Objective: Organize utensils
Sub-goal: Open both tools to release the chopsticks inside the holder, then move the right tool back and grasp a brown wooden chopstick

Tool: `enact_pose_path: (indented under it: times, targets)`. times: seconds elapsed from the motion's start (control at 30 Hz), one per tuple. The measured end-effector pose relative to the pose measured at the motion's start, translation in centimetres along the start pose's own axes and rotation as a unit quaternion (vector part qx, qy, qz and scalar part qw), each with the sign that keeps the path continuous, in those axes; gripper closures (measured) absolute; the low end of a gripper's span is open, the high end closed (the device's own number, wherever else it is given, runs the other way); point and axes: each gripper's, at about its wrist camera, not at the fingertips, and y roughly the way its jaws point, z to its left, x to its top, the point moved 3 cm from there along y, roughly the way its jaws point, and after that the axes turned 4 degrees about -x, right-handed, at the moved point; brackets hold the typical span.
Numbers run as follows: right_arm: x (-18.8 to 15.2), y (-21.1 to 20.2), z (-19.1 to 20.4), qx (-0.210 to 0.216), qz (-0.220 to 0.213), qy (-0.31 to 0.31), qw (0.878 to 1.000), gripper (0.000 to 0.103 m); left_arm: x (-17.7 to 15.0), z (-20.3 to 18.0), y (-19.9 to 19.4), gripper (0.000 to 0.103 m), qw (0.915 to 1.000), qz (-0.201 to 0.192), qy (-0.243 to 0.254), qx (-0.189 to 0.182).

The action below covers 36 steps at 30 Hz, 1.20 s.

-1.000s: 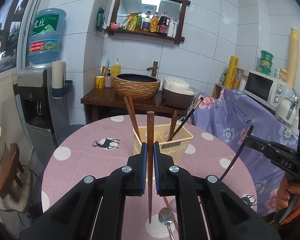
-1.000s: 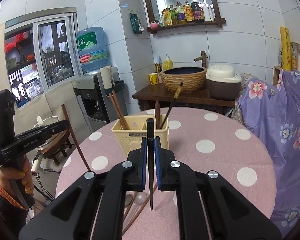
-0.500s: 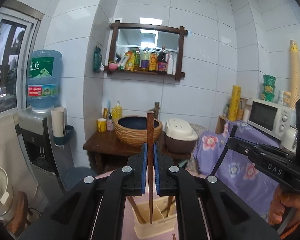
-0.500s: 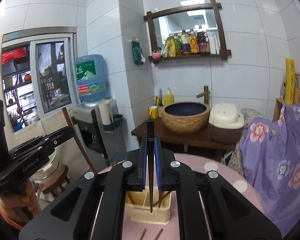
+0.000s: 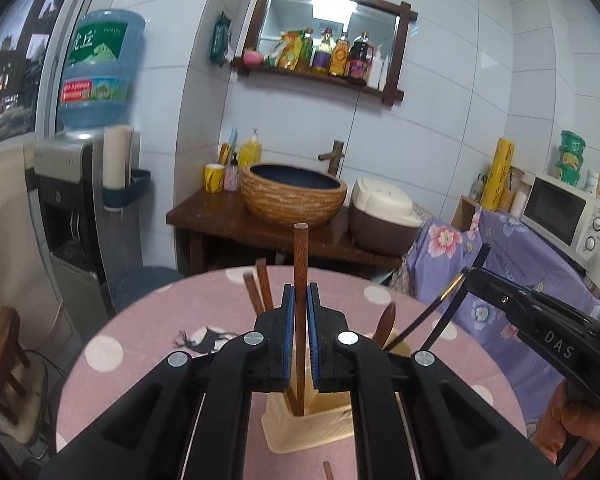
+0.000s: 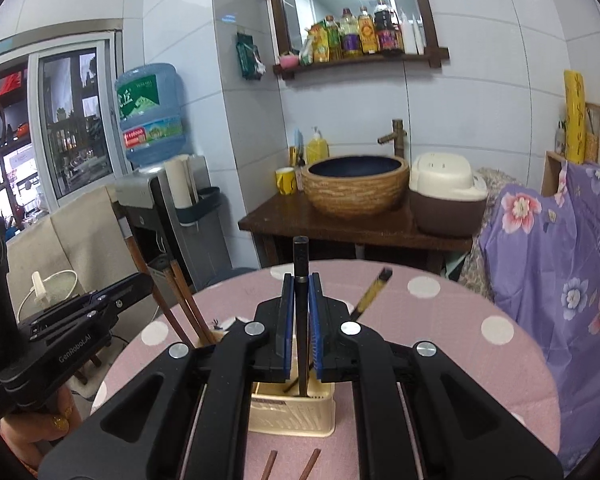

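Currently left tool (image 5: pixel 300 332) is clamped on an upright brown chopstick (image 5: pixel 300 264) and right tool (image 6: pixel 300 328) on an upright black chopstick (image 6: pixel 300 264), both lower tips over the cream utensil basket (image 6: pixel 292 412) on the pink dotted table (image 6: pixel 480 360).

Behind: water cooler (image 5: pixel 76 184), woven basin (image 5: pixel 294 194) on wood stand (image 5: pixel 236 220), rice cooker (image 5: pixel 382 216), microwave (image 5: pixel 562 216), bottle shelf (image 5: pixel 324 60).

Upright chopsticks (image 6: pixel 184 308) crowding the holder's (image 6: pixel 292 416) left side; bare tablecloth (image 6: pixel 460 360) to its right.
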Motion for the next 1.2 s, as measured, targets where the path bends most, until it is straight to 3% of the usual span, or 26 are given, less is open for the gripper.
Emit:
enact_pose_path:
  times: [0.3,0.33,0.37,0.4,0.43,0.5,0.6,0.87,1.03,1.2]
  targets:
    - [-1.5,0.3,-0.9,-0.009,-0.008,0.012,1.000,0.094,-2.9,0.7,1.3,0.092,0.9998,0.019,-0.006,-0.008]
    - [-1.6,0.2,-1.0,-0.011,-0.009,0.011,1.000,0.091,-3.1,0.7,1.2,0.081,0.9997,0.021,-0.005,-0.011]
    - [-1.8,0.0,-1.0,-0.015,-0.011,0.009,1.000,0.081,-3.4,0.7,0.9,0.071,0.9996,0.023,-0.005,-0.013]
    - [-2.0,-0.4,-0.9,-0.019,-0.016,0.005,1.000,0.063,-3.6,0.8,0.5,0.049,0.9997,0.021,-0.008,-0.013]
    - [-2.3,-0.8,-0.7,-0.022,-0.022,0.001,1.000,0.054,-3.8,0.9,0.1,0.036,0.9997,0.016,-0.013,-0.013]
    - [-3.0,-2.0,-0.4,-0.032,-0.040,-0.015,0.999,0.049,-4.5,1.1,-1.3,0.033,0.9997,0.004,-0.019,-0.017]
    - [-4.8,-3.4,0.3,-0.043,-0.043,-0.048,0.997,0.049,-6.4,0.9,-2.7,0.024,0.9997,0.020,-0.006,-0.015]
    - [-14.0,-4.3,1.0,-0.070,0.058,-0.087,0.992,0.049,-14.7,0.8,-4.5,0.022,0.9918,0.124,0.029,-0.007]
    - [-20.7,-3.7,1.2,-0.064,0.139,-0.064,0.986,0.049,-18.9,1.1,-5.4,0.023,0.9883,0.151,0.015,0.008]
    - [-25.2,-3.5,2.1,-0.057,0.187,-0.043,0.980,0.050,-21.4,1.4,-5.9,0.023,0.9859,0.163,0.021,0.034]
